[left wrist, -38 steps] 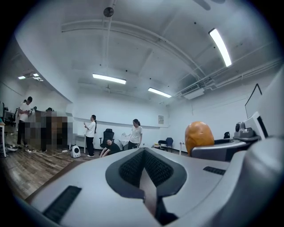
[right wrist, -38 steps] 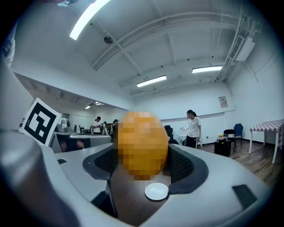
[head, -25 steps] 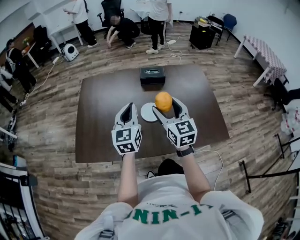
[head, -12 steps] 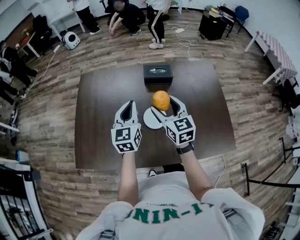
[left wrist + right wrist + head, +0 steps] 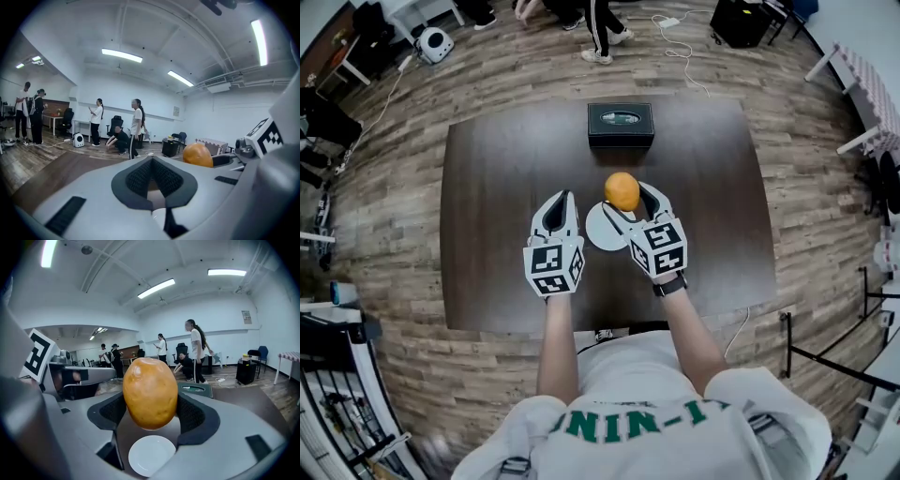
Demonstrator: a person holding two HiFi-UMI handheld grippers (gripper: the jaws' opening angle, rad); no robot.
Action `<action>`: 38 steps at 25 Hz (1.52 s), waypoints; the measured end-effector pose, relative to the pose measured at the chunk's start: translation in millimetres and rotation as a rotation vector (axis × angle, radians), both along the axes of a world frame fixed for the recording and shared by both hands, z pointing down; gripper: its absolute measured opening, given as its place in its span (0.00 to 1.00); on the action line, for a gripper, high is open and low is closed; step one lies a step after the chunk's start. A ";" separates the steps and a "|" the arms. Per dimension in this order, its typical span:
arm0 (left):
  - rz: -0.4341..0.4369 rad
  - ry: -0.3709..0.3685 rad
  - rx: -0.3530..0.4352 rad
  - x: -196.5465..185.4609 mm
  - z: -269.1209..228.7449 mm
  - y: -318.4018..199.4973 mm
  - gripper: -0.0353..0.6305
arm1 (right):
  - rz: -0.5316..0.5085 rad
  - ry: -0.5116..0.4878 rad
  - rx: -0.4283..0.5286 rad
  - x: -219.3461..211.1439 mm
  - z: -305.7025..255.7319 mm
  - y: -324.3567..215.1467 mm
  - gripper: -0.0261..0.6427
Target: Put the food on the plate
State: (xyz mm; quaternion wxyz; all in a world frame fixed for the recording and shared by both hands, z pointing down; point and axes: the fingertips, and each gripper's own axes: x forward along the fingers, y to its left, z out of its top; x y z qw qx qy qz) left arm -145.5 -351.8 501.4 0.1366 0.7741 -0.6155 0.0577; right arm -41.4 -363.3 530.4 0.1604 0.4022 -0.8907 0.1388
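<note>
Right gripper (image 5: 628, 199) fingers squeeze the orange-brown oval potato (image 5: 150, 392) above the small round white plate (image 5: 151, 454); left gripper (image 5: 560, 199) fingers are closed, empty.

There's a dark brown rectangular desk (image 5: 487, 216) on a wood-plank floor (image 5: 394, 169), with a flat black box (image 5: 621, 124) sitting near its far edge. Further back a few people (image 5: 136, 126) hang around, one crouching. A small round white appliance (image 5: 433, 44) sits on the floor.

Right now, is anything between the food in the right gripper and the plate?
Nothing. The right gripper view shows the food, clamped in the right gripper, hanging clear above the white plate, only bare table showing between them.
</note>
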 end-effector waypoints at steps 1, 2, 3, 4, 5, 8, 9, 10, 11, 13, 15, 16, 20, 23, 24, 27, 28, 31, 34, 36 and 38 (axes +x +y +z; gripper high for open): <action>-0.002 0.009 -0.010 -0.3 5.1 -3.9 0.07 | 0.003 -0.003 -0.016 -0.1 8.4 -4.1 0.55; -0.003 0.016 -0.019 -0.4 9.4 -8.0 0.07 | 0.003 -0.002 -0.032 -0.5 16.7 -8.0 0.55; -0.003 0.019 -0.026 -0.1 13.4 -11.8 0.07 | 0.001 0.004 -0.047 -1.2 25.0 -11.2 0.55; -0.002 0.020 -0.034 0.3 17.9 -15.0 0.07 | -0.003 0.013 -0.063 -2.0 33.7 -13.4 0.55; -0.002 0.022 -0.043 0.8 23.1 -17.0 0.07 | -0.007 0.024 -0.083 -2.7 43.2 -14.0 0.55; 0.001 0.029 -0.076 1.6 42.8 -20.7 0.07 | -0.017 0.056 -0.146 -5.0 74.7 -13.1 0.55; 0.002 0.032 -0.086 1.3 49.5 -22.6 0.07 | -0.020 0.066 -0.164 -6.2 85.3 -13.7 0.55; 0.002 0.033 -0.095 0.7 55.8 -24.7 0.07 | -0.023 0.077 -0.181 -7.4 95.8 -14.2 0.55; 0.003 0.031 -0.104 0.0 61.9 -26.6 0.07 | -0.027 0.089 -0.197 -8.6 106.1 -14.4 0.55; 0.003 0.025 -0.118 -2.1 73.4 -29.8 0.07 | -0.035 0.116 -0.229 -10.9 125.7 -13.3 0.55; 0.001 0.022 -0.129 -5.0 83.1 -32.0 0.07 | -0.044 0.138 -0.257 -13.8 143.3 -11.8 0.56; 0.000 0.021 -0.132 -6.4 86.8 -33.2 0.07 | -0.048 0.148 -0.271 -15.4 151.2 -11.3 0.56; -0.004 0.018 -0.151 -10.5 100.6 -36.9 0.07 | -0.070 0.196 -0.329 -18.4 186.6 -7.3 0.56; -0.016 0.025 -0.175 -14.6 111.5 -36.9 0.07 | -0.082 0.231 -0.367 -19.0 206.5 -2.7 0.56; -0.021 0.029 -0.183 -16.0 115.4 -37.2 0.07 | -0.086 0.244 -0.377 -18.9 212.2 -1.9 0.56; -0.027 0.031 -0.205 -18.9 127.0 -35.6 0.07 | -0.091 0.271 -0.406 -18.3 227.4 0.8 0.56; -0.029 0.032 -0.210 -19.8 130.2 -34.1 0.07 | -0.091 0.279 -0.413 -18.1 231.6 2.0 0.56; -0.033 0.030 -0.223 -21.6 136.6 -30.5 0.07 | -0.084 0.303 -0.427 -16.0 239.5 3.4 0.56; -0.036 0.019 -0.232 -22.3 140.4 -28.4 0.07 | -0.085 0.310 -0.438 -15.8 243.3 3.8 0.56; -0.036 0.012 -0.236 -22.7 142.0 -26.5 0.07 | -0.095 0.313 -0.447 -17.5 245.7 5.8 0.58; -0.035 0.009 -0.238 -22.4 142.6 -24.5 0.07 | -0.098 0.314 -0.450 -18.6 247.2 7.4 0.61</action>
